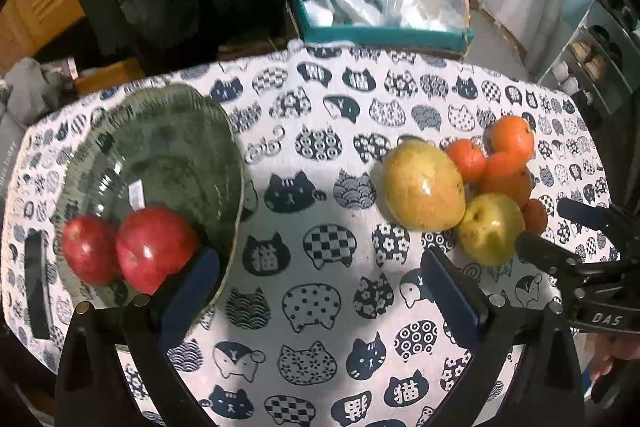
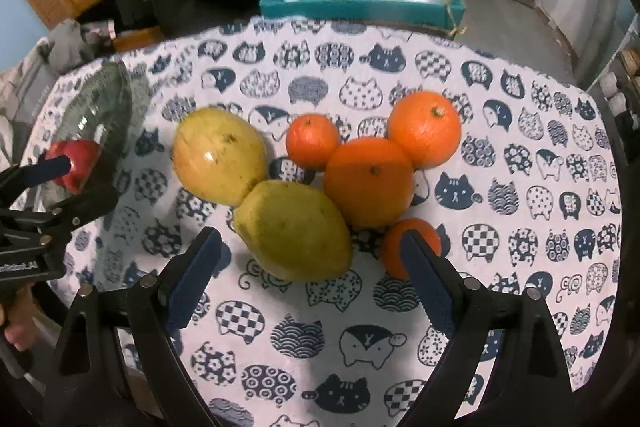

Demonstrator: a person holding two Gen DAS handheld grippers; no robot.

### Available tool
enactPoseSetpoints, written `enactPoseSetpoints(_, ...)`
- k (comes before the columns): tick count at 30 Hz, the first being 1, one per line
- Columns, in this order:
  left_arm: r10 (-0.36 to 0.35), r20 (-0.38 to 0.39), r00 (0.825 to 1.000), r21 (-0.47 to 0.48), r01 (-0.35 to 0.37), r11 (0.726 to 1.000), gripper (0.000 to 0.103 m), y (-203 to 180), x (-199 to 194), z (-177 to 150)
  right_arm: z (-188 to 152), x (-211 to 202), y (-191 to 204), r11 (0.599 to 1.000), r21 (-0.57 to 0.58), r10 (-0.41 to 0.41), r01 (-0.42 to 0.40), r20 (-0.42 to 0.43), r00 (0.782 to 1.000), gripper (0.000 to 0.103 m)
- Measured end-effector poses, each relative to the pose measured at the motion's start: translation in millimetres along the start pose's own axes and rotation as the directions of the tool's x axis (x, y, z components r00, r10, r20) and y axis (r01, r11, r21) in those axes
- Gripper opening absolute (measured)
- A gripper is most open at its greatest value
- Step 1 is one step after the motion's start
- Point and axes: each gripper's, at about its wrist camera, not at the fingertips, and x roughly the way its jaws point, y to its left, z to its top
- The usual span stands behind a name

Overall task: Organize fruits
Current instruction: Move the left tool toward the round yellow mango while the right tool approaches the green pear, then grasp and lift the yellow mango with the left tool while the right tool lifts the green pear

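Two red apples (image 1: 128, 251) had been placed in the ribbed green glass bowl (image 1: 160, 131); two yellow-green mangoes (image 2: 256, 191) and four oranges (image 2: 372, 179) were left clustered on the cat-print tablecloth (image 2: 520, 211). The left gripper (image 1: 320, 291) and right gripper (image 2: 316, 279) were held open, empty.

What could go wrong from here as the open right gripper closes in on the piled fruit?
1. The fruits touch one another: the nearer yellow-green fruit leans on the other yellow fruit and the big orange, so lifting it may send neighbours rolling.
2. The right gripper has one finger over a small orange and might nudge it.
3. The left gripper has a finger at the glass bowl, risking a knock.
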Motion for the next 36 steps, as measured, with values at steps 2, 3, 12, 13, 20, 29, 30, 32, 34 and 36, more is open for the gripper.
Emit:
enactPoseSetpoints(2, 0.000, -0.006, 1.000, -0.003, 0.000, 1.000, 0.102, 0, 4, -2, -1, 8, 0, 1.000, -0.006, 0.003, -0.003, -0.016, 1.000, 0.091)
enactPoseSetpoints(3, -0.001, -0.011, 1.000, -0.003, 0.001, 1.000, 0.102, 0, 7, -2, -1, 11, 1, 1.000, -0.009, 0.005, -0.005, -0.021, 1.000, 0.091)
enactPoseSetpoints(12, -0.002, -0.037, 0.999, -0.013, 0.001, 1.000, 0.102, 2, 18, -7, -3, 42, 6, 1.000, -0.029, 0.008, -0.010, -0.064, 0.998, 0.090)
enactPoseSetpoints(13, -0.006, -0.038, 0.999, -0.015, 0.005, 1.000, 0.102, 3, 18, -7, -2, 45, 6, 0.999, -0.031, 0.008, -0.010, -0.069, 0.998, 0.089)
enactPoseSetpoints(20, -0.026, -0.041, 0.999, -0.034, 0.024, 0.999, 0.102, 4, 17, -4, -2, 50, 8, 0.999, -0.033, -0.011, 0.009, -0.059, 0.998, 0.087)
enactPoseSetpoints(29, -0.058, -0.028, 0.998, -0.033, 0.057, 0.998, 0.102, -8, 12, 3, -9, 45, 6, 1.000, 0.010, 0.020, -0.020, -0.013, 1.000, 0.079)
enactPoseSetpoints(30, -0.062, -0.028, 0.998, -0.033, 0.061, 0.998, 0.102, -9, 13, 5, -10, 43, 4, 0.999, 0.021, 0.028, -0.028, -0.011, 1.000, 0.079)
enactPoseSetpoints(32, -0.069, -0.029, 0.997, -0.042, 0.068, 0.997, 0.102, -10, 15, 7, -14, 38, -1, 0.998, 0.048, 0.036, -0.036, 0.001, 0.999, 0.079)
enactPoseSetpoints(34, -0.076, -0.032, 0.997, -0.055, 0.075, 0.996, 0.102, -11, 17, 10, -16, 31, -5, 0.997, 0.067, 0.040, -0.041, 0.015, 0.999, 0.079)
enactPoseSetpoints(36, -0.090, -0.035, 0.995, -0.073, 0.087, 0.994, 0.102, -13, 20, 15, -19, 23, -11, 0.994, 0.091, 0.051, -0.054, 0.036, 0.998, 0.079)
